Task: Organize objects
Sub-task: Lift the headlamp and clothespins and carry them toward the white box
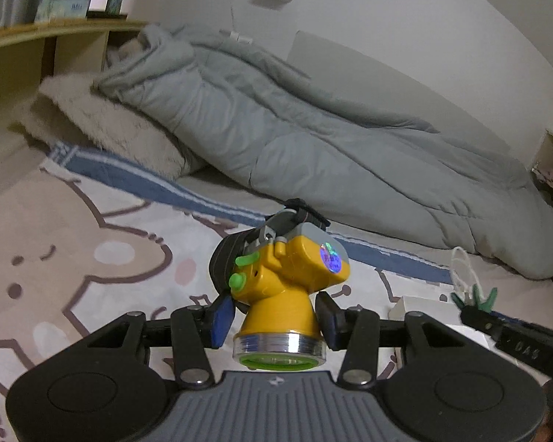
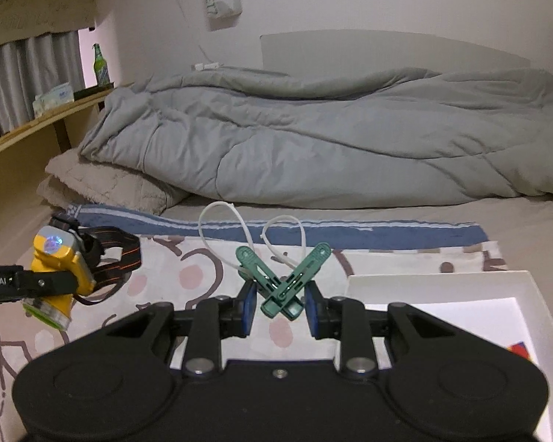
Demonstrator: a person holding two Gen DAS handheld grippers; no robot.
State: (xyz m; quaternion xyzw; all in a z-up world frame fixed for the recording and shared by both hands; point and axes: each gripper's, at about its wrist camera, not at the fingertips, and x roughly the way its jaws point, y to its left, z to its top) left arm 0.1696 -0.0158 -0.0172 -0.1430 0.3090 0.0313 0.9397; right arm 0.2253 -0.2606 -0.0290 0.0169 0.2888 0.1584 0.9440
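- Your left gripper (image 1: 274, 322) holds the yellow headlamp (image 1: 289, 287) by its narrow neck, between body and lens ring; its fingers are closed partway, pads against the neck on both sides. That waist looks like the sensible hold, since the wider body above and the lens ring below should stop it sliding out.
- The headlamp sits lens toward the camera, its black elastic strap (image 2: 110, 254) hanging loose behind, clear of the cartoon bear blanket (image 1: 92, 243) on the bed.
- Your right gripper (image 2: 280, 304) has its fingers nearly shut on two green clothespins (image 2: 282, 280), pinched where they cross in an X, so one grip carries both. Their white cord loops (image 2: 225, 228) stand free above.
- Both grippers point forward and moderately downward over the blanket, side by side, with the left one showing at the left edge of the right wrist view.
- The white box (image 2: 438, 283) lies open just right of your right gripper, something coloured in its corner. It seems the likely place for these items.
- The grey duvet (image 2: 313, 132) and pillow (image 1: 103, 125) lie well beyond.
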